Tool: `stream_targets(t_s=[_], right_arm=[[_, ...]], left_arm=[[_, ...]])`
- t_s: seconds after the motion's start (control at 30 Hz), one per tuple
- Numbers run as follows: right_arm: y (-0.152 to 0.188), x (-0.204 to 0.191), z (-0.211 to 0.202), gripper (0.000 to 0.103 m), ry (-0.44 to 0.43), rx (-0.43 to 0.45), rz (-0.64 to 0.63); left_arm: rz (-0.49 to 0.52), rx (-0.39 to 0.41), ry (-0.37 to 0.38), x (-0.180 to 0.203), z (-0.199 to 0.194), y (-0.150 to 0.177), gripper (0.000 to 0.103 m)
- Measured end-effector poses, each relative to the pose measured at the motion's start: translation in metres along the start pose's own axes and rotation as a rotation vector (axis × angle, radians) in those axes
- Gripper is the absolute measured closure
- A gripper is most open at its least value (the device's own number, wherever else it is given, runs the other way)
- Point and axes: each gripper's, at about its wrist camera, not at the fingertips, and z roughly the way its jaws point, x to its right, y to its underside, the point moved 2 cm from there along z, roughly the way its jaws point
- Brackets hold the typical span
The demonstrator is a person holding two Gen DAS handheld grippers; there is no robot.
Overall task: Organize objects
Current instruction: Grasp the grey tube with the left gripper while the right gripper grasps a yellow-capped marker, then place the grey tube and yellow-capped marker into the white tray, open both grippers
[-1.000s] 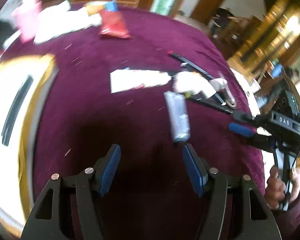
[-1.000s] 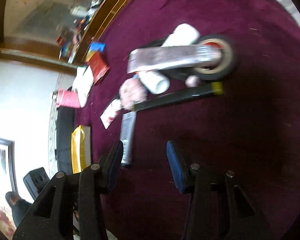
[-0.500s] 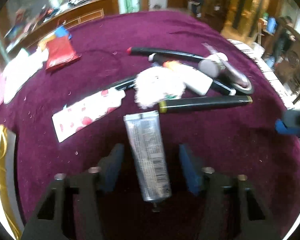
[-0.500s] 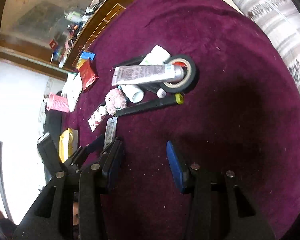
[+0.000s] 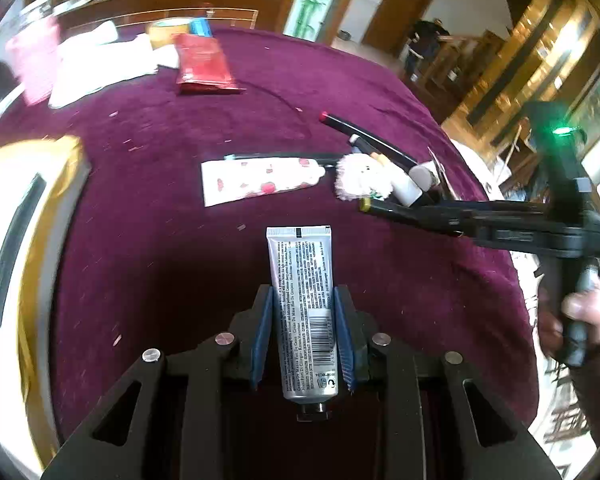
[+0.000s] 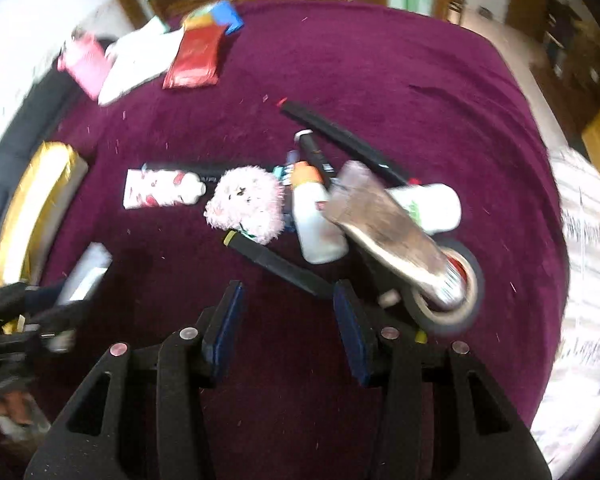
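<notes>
On the maroon cloth [image 5: 160, 264] my left gripper [image 5: 304, 320] is closing, its blue pads against both sides of a silver printed tube [image 5: 302, 280] whose cap points toward the camera. The right wrist view shows that tube [image 6: 84, 276] at lower left. My right gripper [image 6: 288, 300] stands open with nothing between its pads, just before a black marker with a yellow end [image 6: 276, 264]. Behind the marker is a pile: a pink plush [image 6: 244, 204], a white bottle [image 6: 316, 220], a brownish tube [image 6: 388, 232] and a tape roll [image 6: 460, 304].
A strawberry-print tube [image 5: 260, 180] lies left of the plush. A red packet [image 5: 204, 64], white papers [image 5: 100, 64] and a pink item [image 5: 32, 64] sit at the far edge. A gold-rimmed white box [image 5: 28, 240] is at the left. A hand [image 5: 584, 312] grips the right gripper's handle.
The left jaws have closed in around the silver tube, which lay ahead of them a second ago. The right gripper has rolled and now faces the pile upright.
</notes>
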Motion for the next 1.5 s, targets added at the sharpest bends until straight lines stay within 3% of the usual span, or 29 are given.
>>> stream_targets(t_s=[0.13,0.23,0.4,0.47,0.5,0.63,0.77,0.93,1.13,1.3,1.5], right_arm=[[-0.01,-0.002,0.015,0.058,-0.011,-0.017,-0.009],[-0.005,-0.002,0.027,0.067,-0.034,-0.083,0.018],[0.008,-0.017,0.022,0.069,0.036,-0.104,-0.055],[0.009,-0.017,0.021,0.076,0.053,-0.116,-0.043],[0.01,-0.016,0.02,0.084,0.062,-0.122,-0.037],[0.017,-0.002,0.014,0.088,-0.004,-0.129,0.104],[0.03,0.013,0.003,0.09,-0.124,-0.091,0.309],[0.052,0.009,-0.018,0.09,-0.282,-0.028,0.408],[0.058,-0.016,-0.037,0.09,-0.424,0.087,0.437],[0.046,-0.052,-0.041,0.09,-0.471,0.143,0.413],[0.022,-0.096,-0.062,0.09,-0.529,0.184,0.348]], left_arm=[[-0.067,-0.004,0.016,-0.018,-0.006,0.014,0.078],[-0.088,-0.002,0.02,-0.024,-0.01,0.026,0.078],[-0.126,0.009,0.04,-0.031,-0.013,0.035,0.078],[-0.143,0.019,0.057,-0.033,-0.013,0.037,0.078],[-0.15,0.019,0.067,-0.033,-0.012,0.038,0.078],[-0.156,0.029,0.077,-0.033,-0.012,0.042,0.078],[-0.173,0.045,0.086,-0.037,-0.02,0.045,0.078],[-0.163,0.068,0.061,-0.041,-0.043,0.05,0.078],[-0.129,0.091,-0.003,-0.05,-0.078,0.057,0.078],[-0.13,0.117,-0.064,-0.073,-0.1,0.053,0.078],[-0.199,0.175,-0.111,-0.124,-0.116,0.035,0.078]])
